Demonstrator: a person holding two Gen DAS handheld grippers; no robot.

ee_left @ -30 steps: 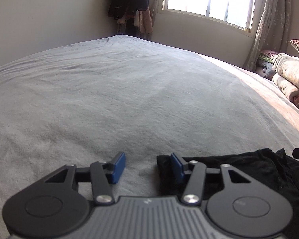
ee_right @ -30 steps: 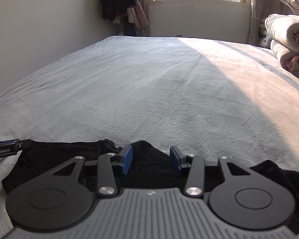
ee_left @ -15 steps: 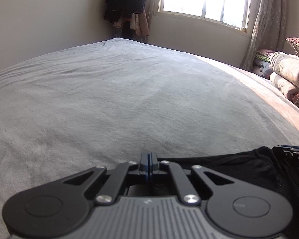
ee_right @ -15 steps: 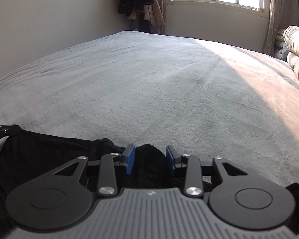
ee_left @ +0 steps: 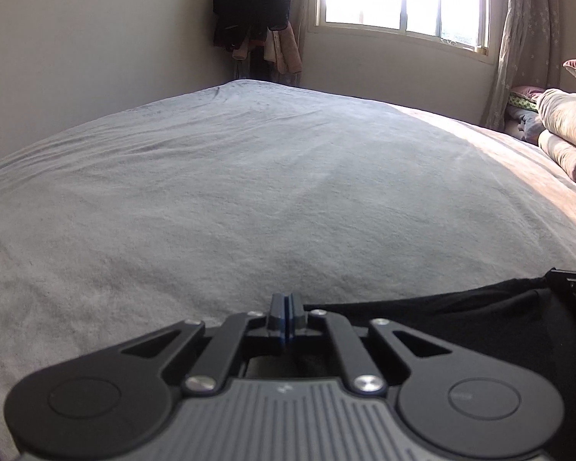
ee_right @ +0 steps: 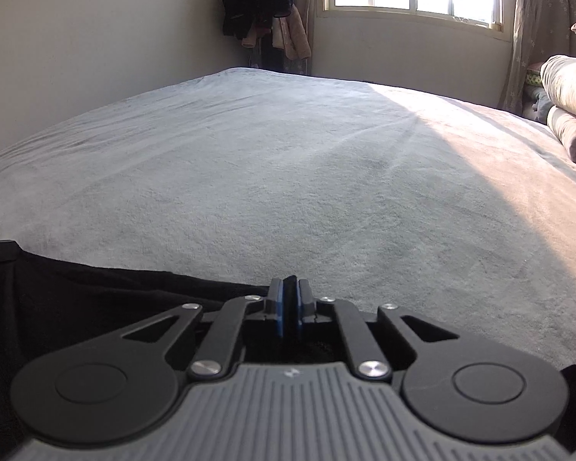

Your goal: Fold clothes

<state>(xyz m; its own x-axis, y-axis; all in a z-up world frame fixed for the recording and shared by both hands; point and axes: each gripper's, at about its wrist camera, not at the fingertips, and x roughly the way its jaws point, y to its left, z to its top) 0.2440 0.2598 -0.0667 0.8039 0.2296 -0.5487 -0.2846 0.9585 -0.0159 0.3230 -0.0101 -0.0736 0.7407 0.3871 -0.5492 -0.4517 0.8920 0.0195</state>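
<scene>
The black garment [ee_right: 96, 299], soft, light and limp, apparently sags between the left hand-held gripper [ee_left: 287, 317], pinched at its 9 o'clock edge, and the right hand-held gripper [ee_right: 288, 305], whose jaws are closing on cloth.

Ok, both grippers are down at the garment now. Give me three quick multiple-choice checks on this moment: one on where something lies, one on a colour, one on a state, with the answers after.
1. Where does the garment lie on the bed?
A. by the near edge, under the grippers
B. in the middle
C. against the window wall

2. What colour is the garment?
A. white
B. black
C. red

3. What is between the pads of the right gripper?
A. nothing, the pads stand wide apart
B. a fold of black fabric
C. the grey bed cover

Answers:
1. A: in the right wrist view the cloth spreads at the bottom of the picture, with bare cover beyond it.
2. B: it shows black in both views, also beside the left gripper.
3. B: a dark strip of cloth shows between the blue pads, whose jaws are closing on it.
</scene>
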